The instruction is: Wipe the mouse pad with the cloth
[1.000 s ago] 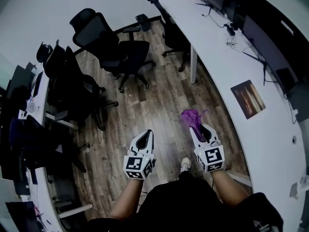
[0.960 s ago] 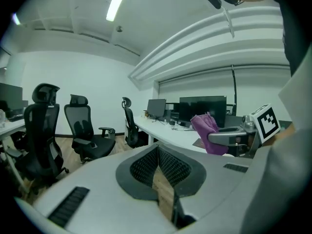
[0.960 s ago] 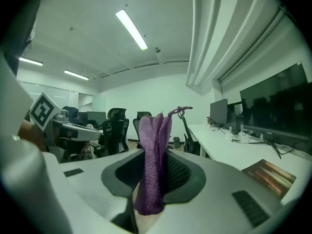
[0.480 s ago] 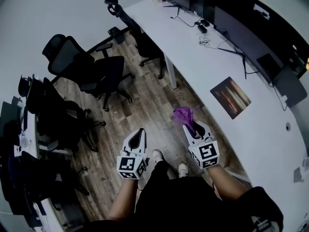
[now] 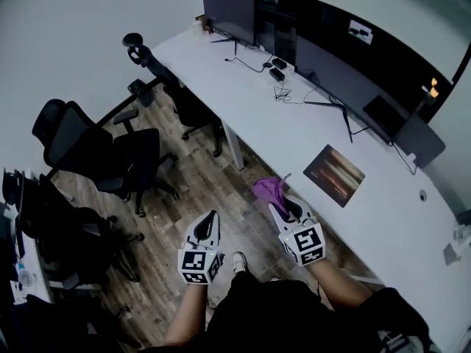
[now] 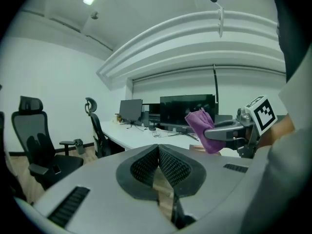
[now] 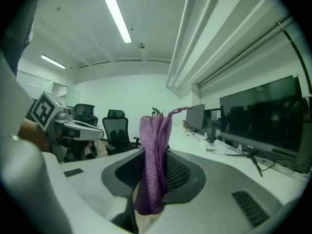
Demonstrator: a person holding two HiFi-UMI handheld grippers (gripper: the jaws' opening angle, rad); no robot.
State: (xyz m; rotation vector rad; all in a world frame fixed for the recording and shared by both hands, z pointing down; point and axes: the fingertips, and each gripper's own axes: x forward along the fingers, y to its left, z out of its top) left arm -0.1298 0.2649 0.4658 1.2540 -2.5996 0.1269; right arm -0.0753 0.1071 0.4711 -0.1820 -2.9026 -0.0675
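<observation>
A brown mouse pad (image 5: 334,175) lies flat on the long white desk (image 5: 280,123), just right of my right gripper (image 5: 280,205). That gripper is shut on a purple cloth (image 5: 268,188), which sticks out past its tips; in the right gripper view the cloth (image 7: 155,160) hangs pinched between the pads. The cloth is held over the wooden floor at the desk's near edge, apart from the pad. My left gripper (image 5: 208,219) is shut with nothing in it, over the floor to the left. From the left gripper view the cloth (image 6: 202,129) shows to the right.
Monitors (image 5: 229,15) stand along the desk's back with cables (image 5: 287,87) in front of them. Black office chairs (image 5: 96,153) stand on the wood floor to the left, and one (image 5: 173,87) is pushed against the desk. A second desk (image 5: 22,271) sits at far left.
The head view has swung toward the desk, so the mouse pad and monitors now sit nearer the middle. Both grippers keep their pose, the right one still holding the cloth.
</observation>
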